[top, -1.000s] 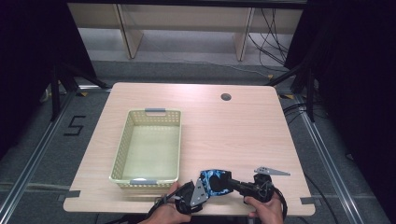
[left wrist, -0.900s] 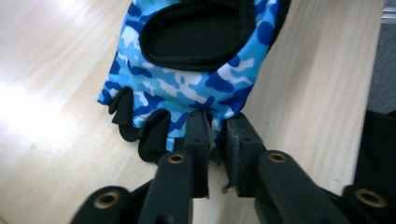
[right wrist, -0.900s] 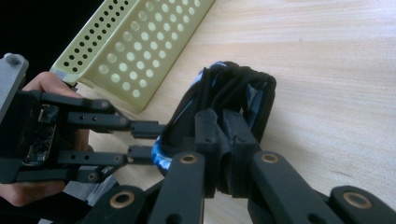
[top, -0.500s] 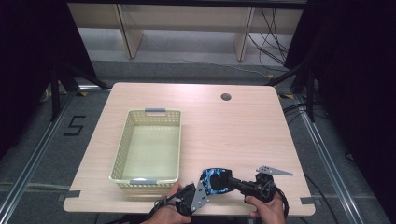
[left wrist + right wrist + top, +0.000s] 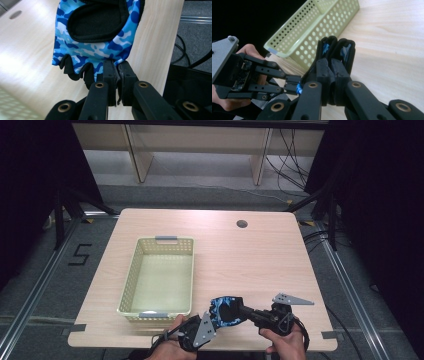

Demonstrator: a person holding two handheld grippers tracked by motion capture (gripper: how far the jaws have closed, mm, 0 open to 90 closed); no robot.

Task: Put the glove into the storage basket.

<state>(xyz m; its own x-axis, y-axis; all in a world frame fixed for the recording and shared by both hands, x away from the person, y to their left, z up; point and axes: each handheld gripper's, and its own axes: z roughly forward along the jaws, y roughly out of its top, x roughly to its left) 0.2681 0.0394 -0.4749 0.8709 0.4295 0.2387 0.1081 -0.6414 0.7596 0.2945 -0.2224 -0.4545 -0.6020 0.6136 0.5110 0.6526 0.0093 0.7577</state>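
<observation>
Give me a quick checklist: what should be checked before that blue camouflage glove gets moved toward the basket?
1. Left gripper shut on glove edge: ok.
2. Right gripper shut on the glove's other end: ok.
3. Glove lifted off the table: cannot tell.
4. Basket empty, room inside: ok.
5. Bare table between glove and basket: ok.
</observation>
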